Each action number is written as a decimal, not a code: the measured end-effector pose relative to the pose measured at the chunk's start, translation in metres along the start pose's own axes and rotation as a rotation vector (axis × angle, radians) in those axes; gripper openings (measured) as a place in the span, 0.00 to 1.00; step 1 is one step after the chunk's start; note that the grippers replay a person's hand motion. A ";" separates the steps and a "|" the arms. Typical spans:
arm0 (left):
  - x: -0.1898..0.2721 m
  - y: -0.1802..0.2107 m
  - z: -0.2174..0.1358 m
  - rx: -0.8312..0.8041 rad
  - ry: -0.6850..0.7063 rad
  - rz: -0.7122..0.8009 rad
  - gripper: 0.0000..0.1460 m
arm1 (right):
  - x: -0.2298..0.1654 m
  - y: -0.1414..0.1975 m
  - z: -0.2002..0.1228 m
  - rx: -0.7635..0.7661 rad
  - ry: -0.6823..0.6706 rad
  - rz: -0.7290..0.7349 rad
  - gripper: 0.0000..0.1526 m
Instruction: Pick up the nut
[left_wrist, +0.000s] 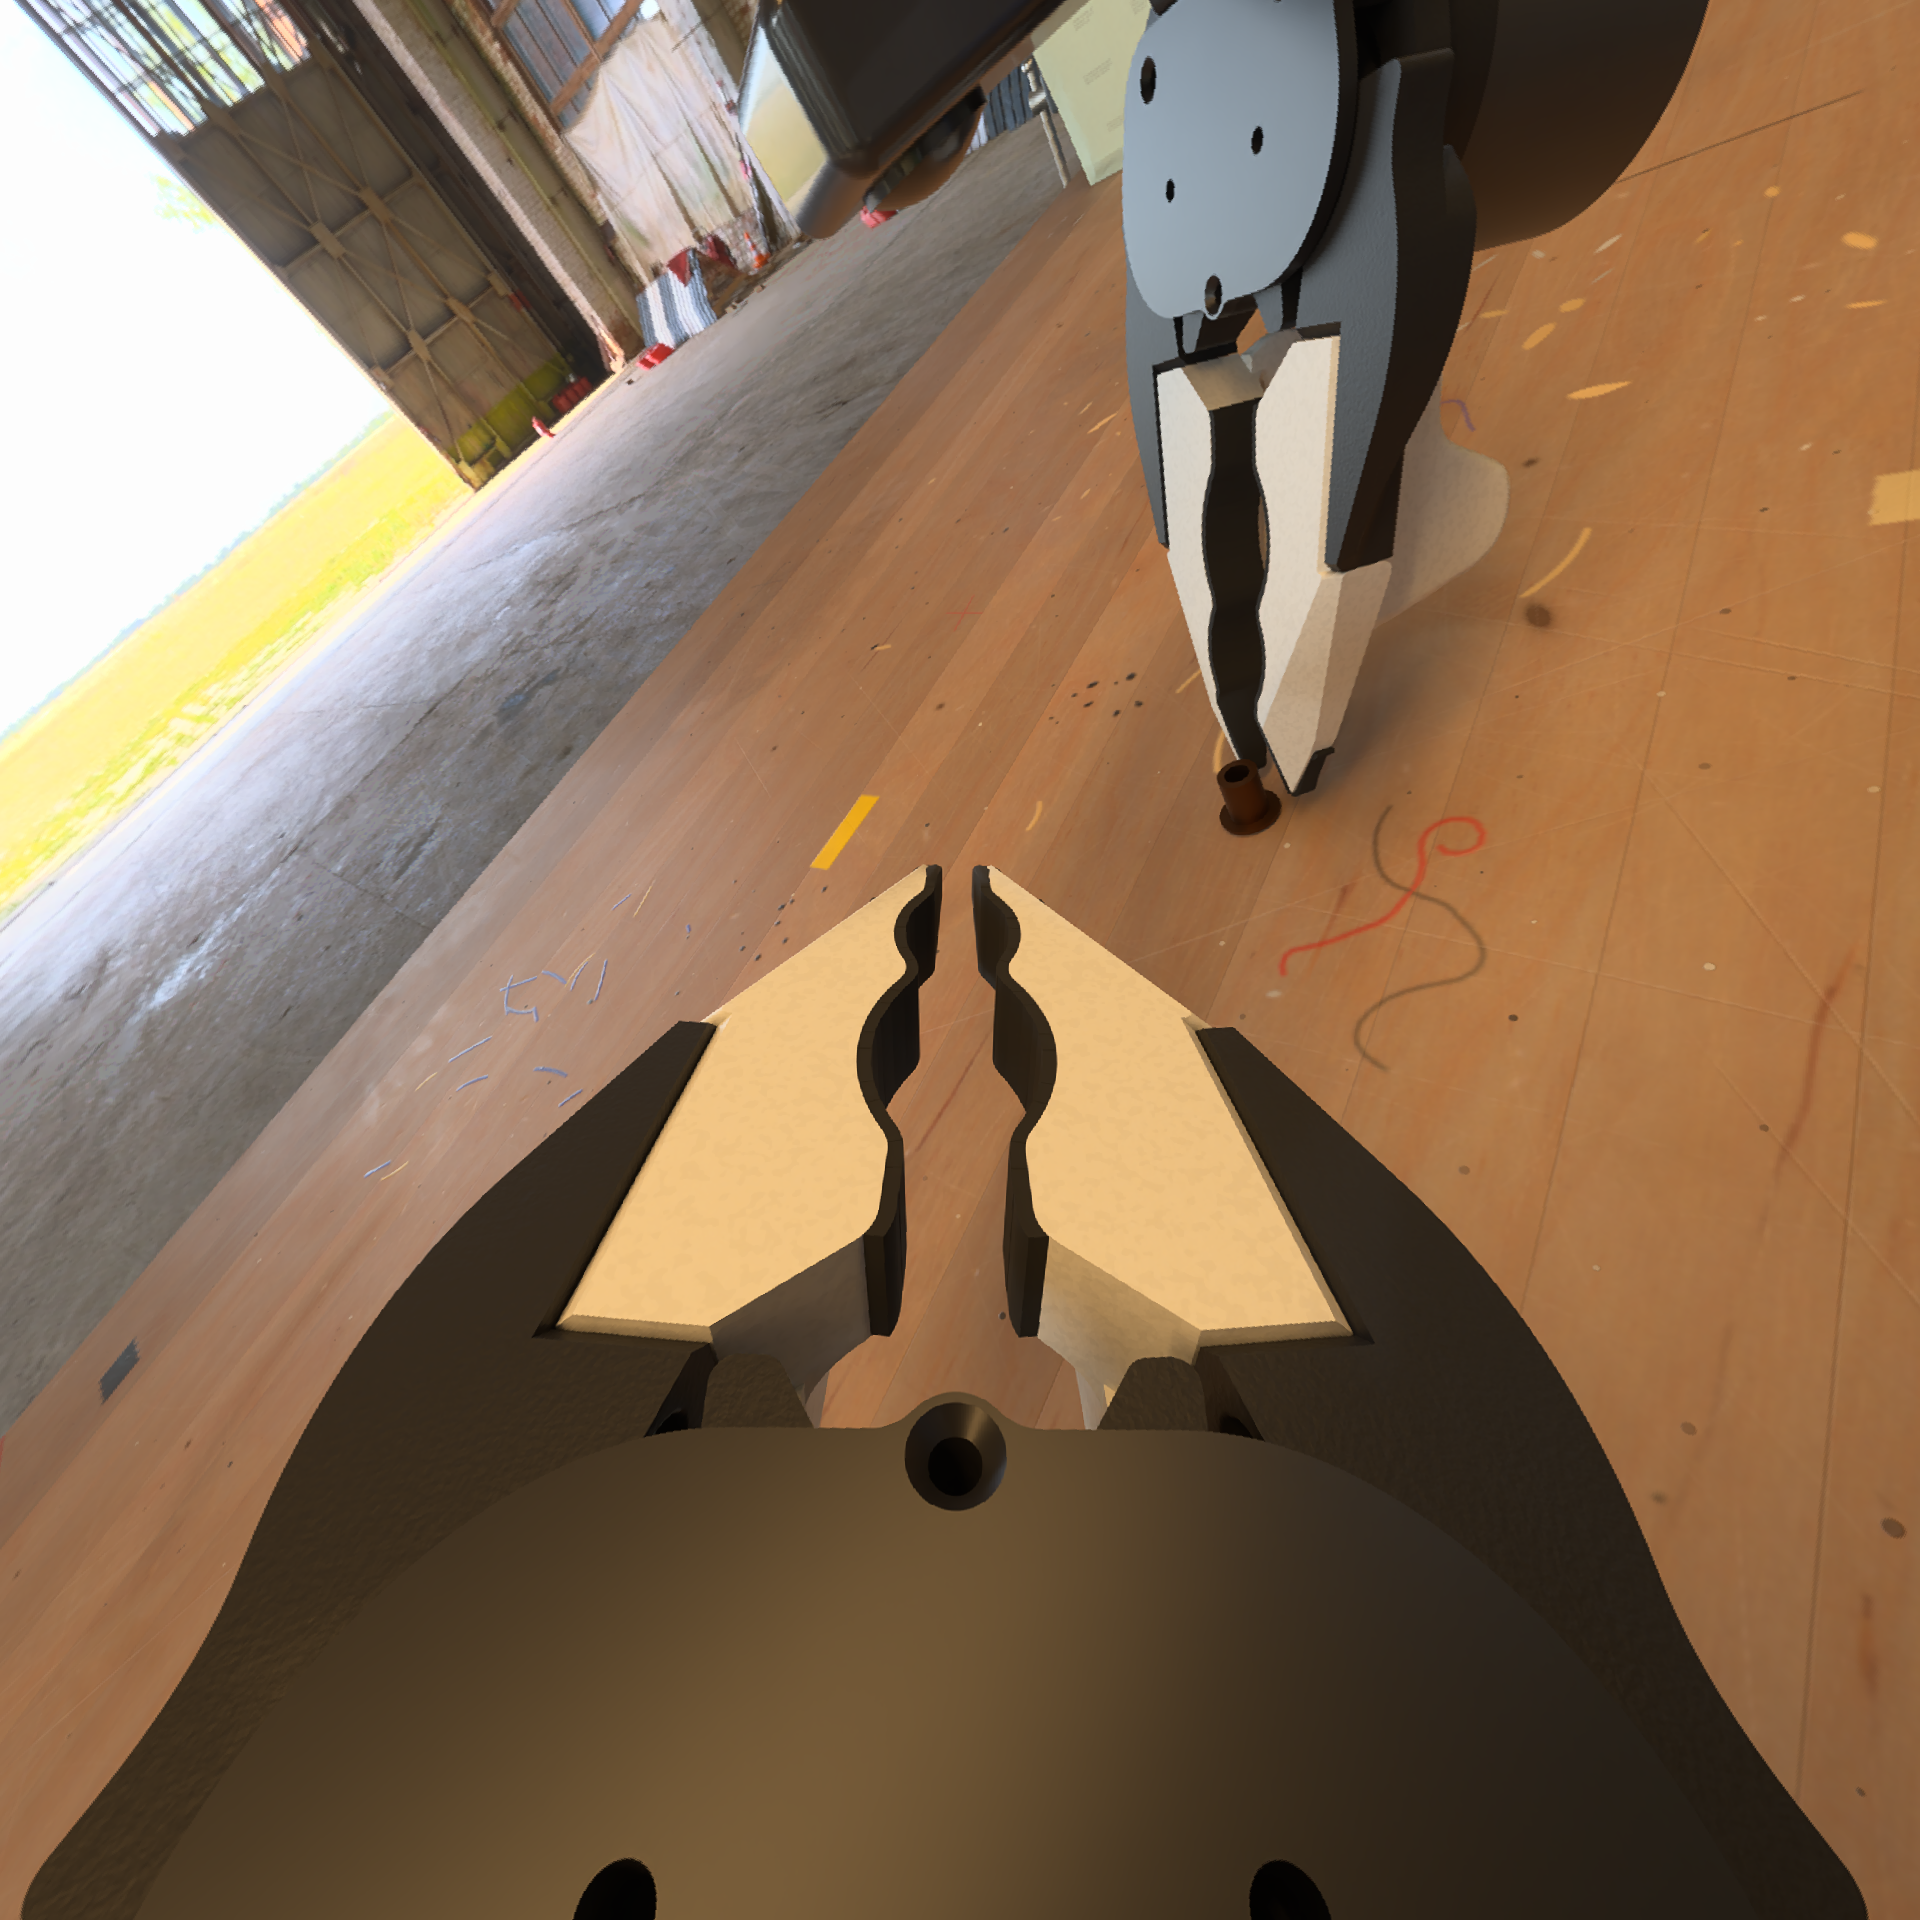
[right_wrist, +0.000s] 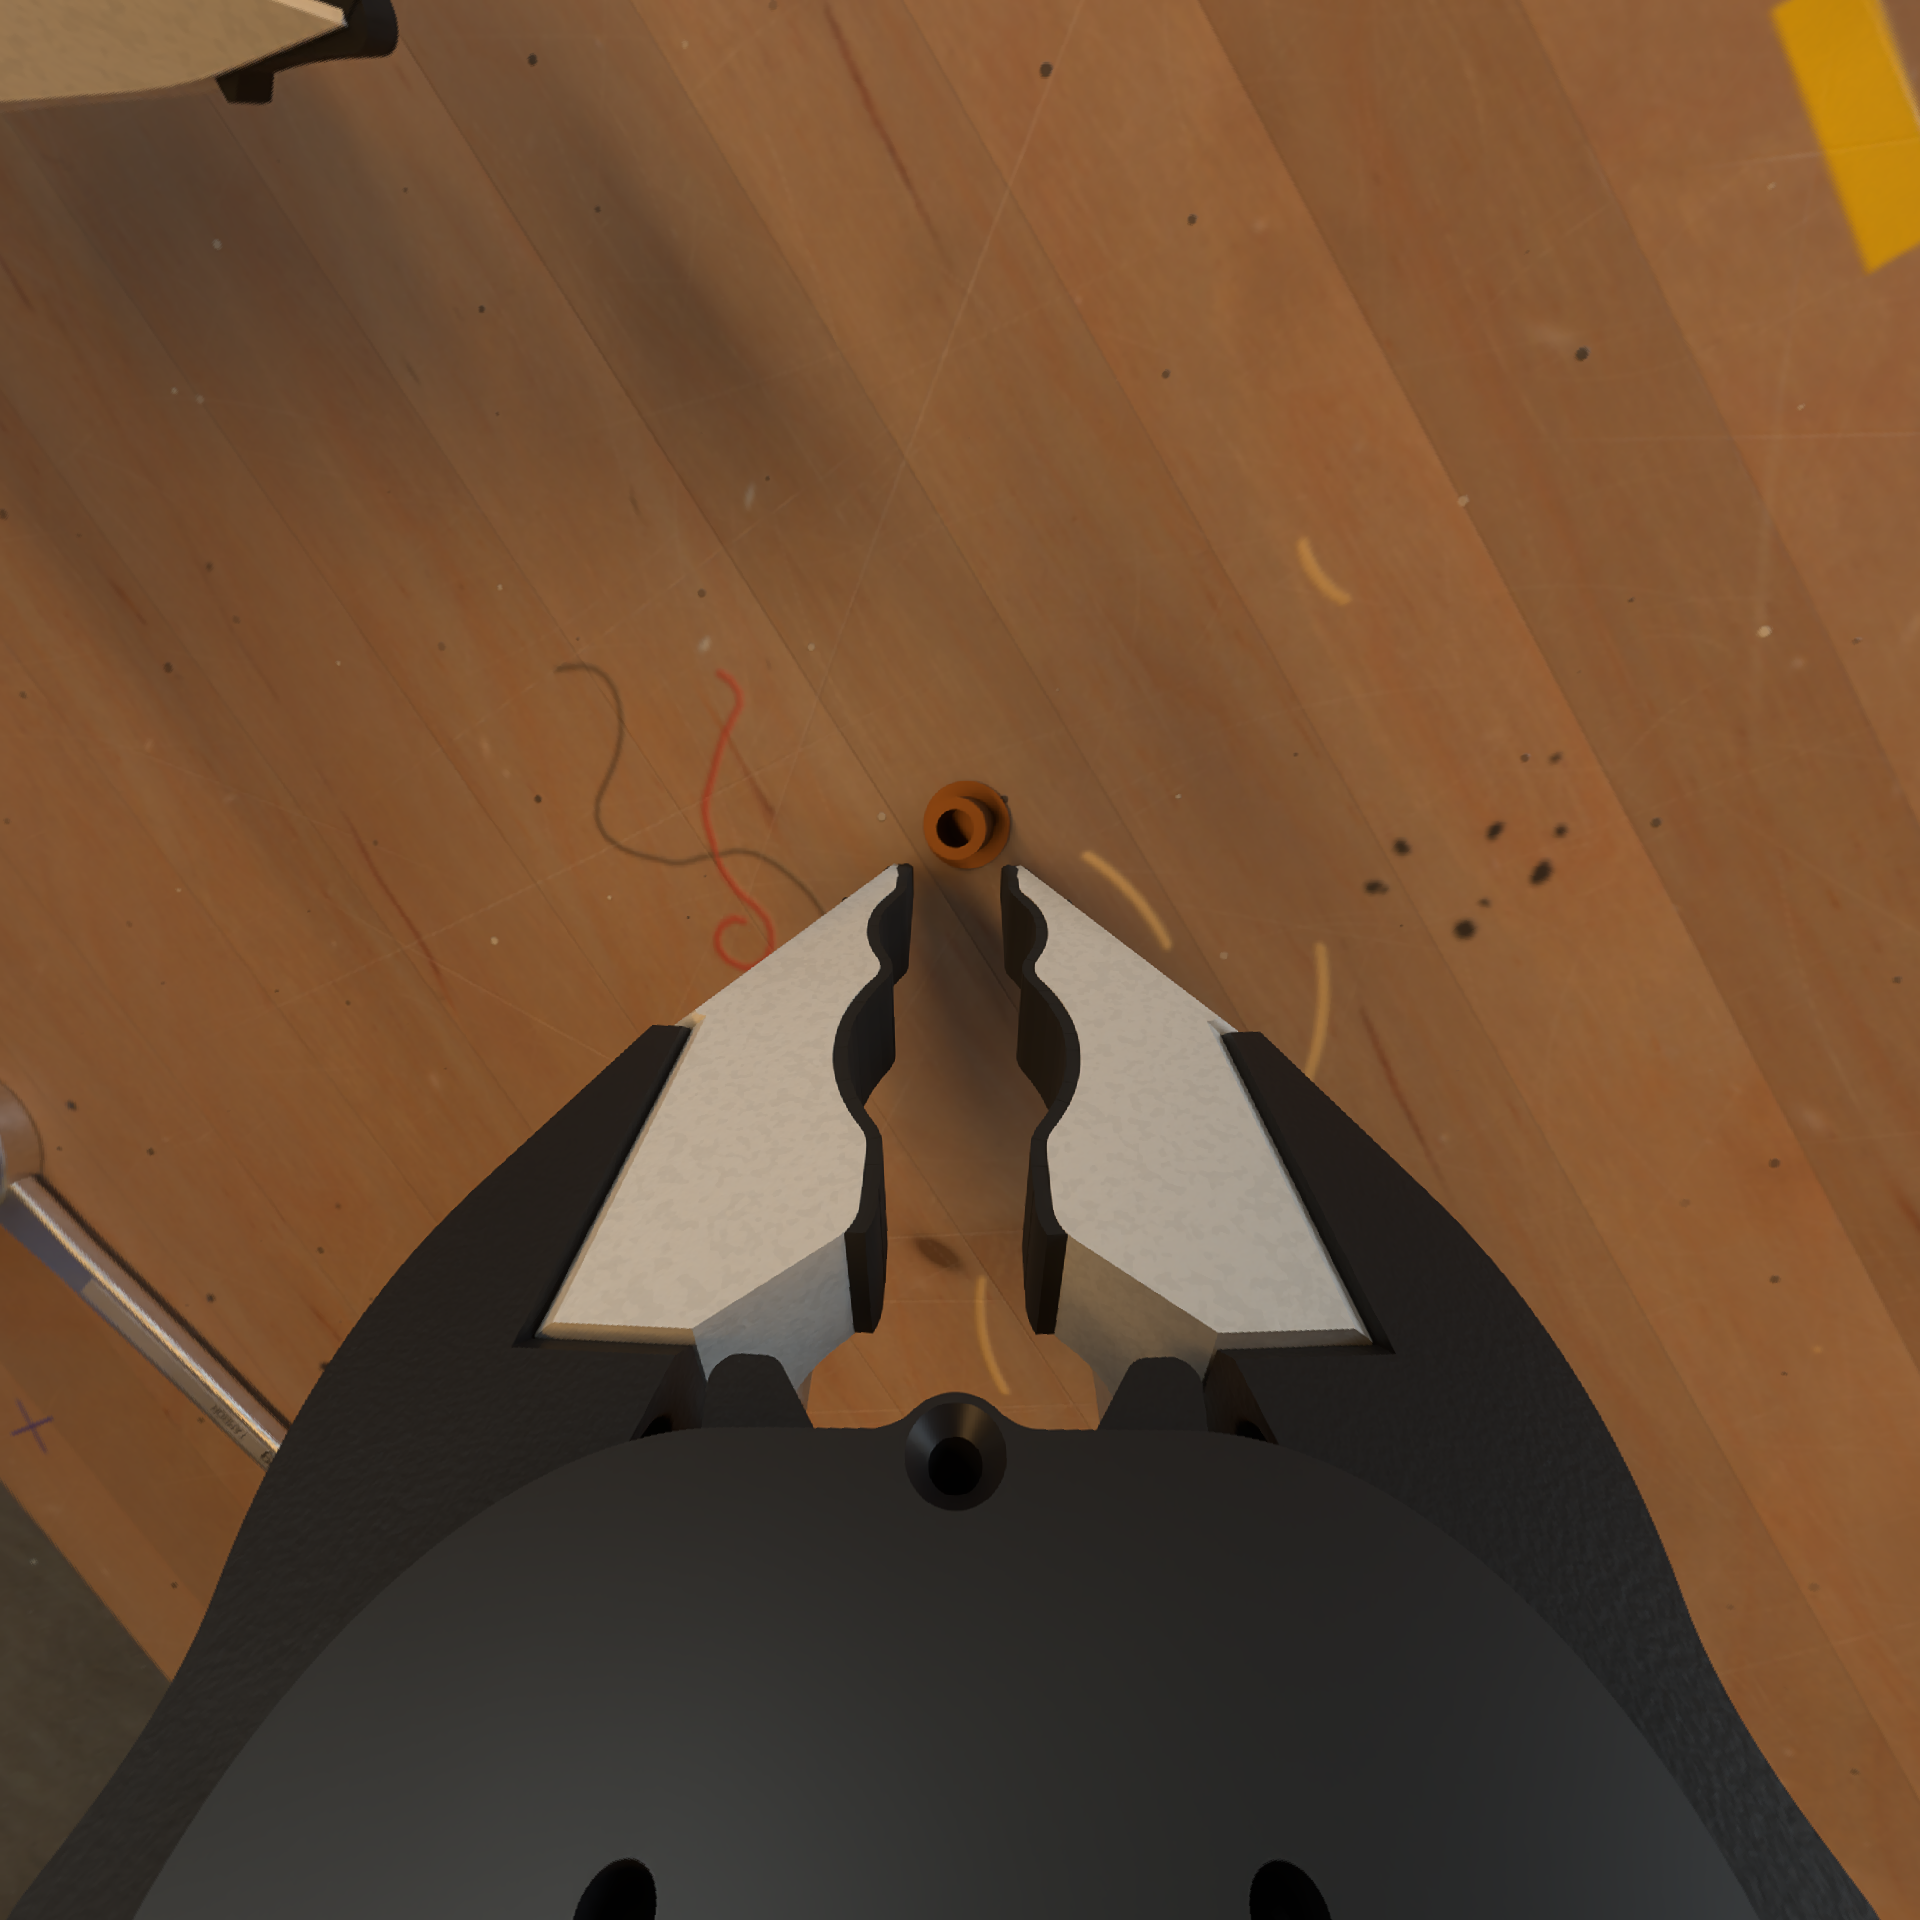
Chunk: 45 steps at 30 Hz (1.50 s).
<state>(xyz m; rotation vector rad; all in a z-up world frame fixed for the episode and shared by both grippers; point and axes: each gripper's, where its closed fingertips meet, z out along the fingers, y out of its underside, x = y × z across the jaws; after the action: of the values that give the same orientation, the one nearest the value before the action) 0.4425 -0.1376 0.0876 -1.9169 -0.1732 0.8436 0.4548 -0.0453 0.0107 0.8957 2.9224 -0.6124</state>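
Note:
The nut (right_wrist: 966, 824) is a small orange-brown flanged ring standing on the wooden table (right_wrist: 1351, 416), hole facing up. My right gripper (right_wrist: 956, 873) points down at it, open, its fingertips just short of the nut, which is not between the jaws. In the left wrist view the right gripper (left_wrist: 1273, 769) stands upright with its tips beside the nut (left_wrist: 1247, 802). My left gripper (left_wrist: 956, 873) hovers low over the table, empty, jaws a narrow gap apart, well short and left of the nut.
The table's edge runs diagonally at the left, with concrete floor (left_wrist: 364, 727) beyond. A strip of yellow tape (left_wrist: 844, 831) lies ahead of the left gripper. A silvery rod (right_wrist: 135, 1320) lies at the left of the right wrist view. The left gripper's fingertip (right_wrist: 156, 42) shows at its top left.

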 end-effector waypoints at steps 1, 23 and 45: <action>0.000 0.000 0.000 -0.002 0.001 0.001 0.04 | 0.001 -0.001 0.000 0.000 0.008 -0.002 0.11; -0.014 -0.042 -0.010 0.310 0.253 -0.466 0.04 | -0.041 -0.095 -0.076 0.926 -0.528 -0.177 0.07; -0.009 -0.045 -0.009 0.352 0.416 -0.596 0.04 | -0.048 -0.107 -0.090 1.061 -0.843 -0.124 0.07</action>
<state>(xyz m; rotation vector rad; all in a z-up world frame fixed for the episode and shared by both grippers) 0.4518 -0.1260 0.1322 -1.5379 -0.2997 0.0635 0.4450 -0.1185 0.1386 0.2732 1.7796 -2.0026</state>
